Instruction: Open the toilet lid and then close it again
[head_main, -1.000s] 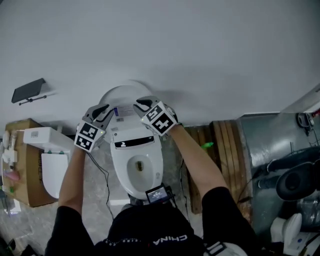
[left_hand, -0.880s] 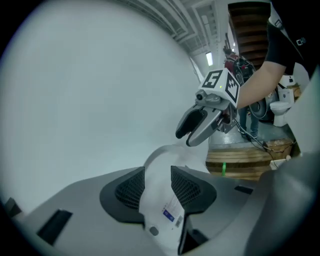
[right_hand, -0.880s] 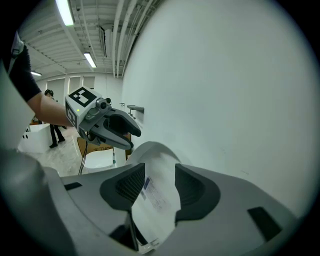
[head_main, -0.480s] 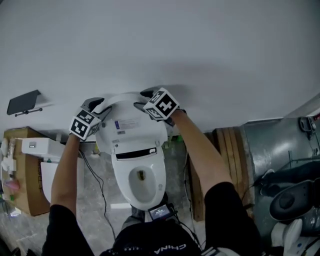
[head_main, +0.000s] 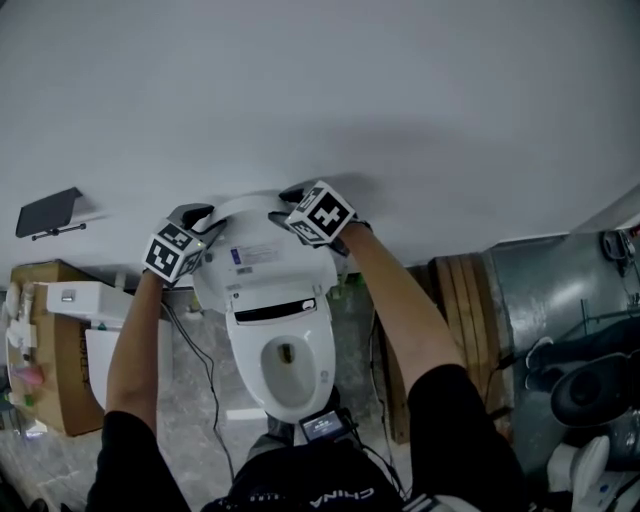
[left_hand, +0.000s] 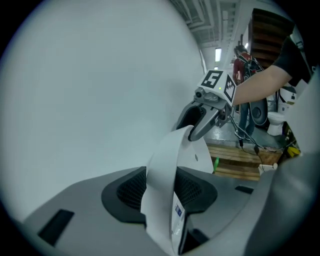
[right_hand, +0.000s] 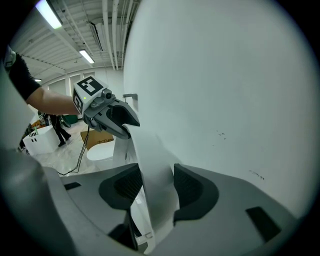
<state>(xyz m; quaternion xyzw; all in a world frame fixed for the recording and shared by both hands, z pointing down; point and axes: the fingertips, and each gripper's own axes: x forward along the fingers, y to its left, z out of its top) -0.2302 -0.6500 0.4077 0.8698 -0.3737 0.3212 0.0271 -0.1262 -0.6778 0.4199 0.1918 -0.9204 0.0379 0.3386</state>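
Note:
The white toilet lid (head_main: 258, 250) stands raised, near upright by the grey wall, above the open seat and bowl (head_main: 285, 345). My left gripper (head_main: 205, 225) is at the left of the lid's top edge. In the left gripper view the lid's rim (left_hand: 167, 165) runs between the jaws of my left gripper (left_hand: 161, 192), which are closing, though no firm pinch shows. My right gripper (head_main: 285, 210) is at the right of the top edge. The lid rim (right_hand: 150, 155) also passes between the parted jaws of my right gripper (right_hand: 152, 192).
A second white toilet (head_main: 95, 310) and a cardboard box (head_main: 50, 350) stand at the left. A wooden pallet (head_main: 455, 300) and a metal duct (head_main: 540, 290) lie at the right. A black cable (head_main: 200, 365) trails over the floor. A dark fitting (head_main: 45, 212) hangs on the wall.
Both grippers moved with the lid's top edge back toward the wall, so the lid now stands more upright. Over the last half second almost nothing has shifted.

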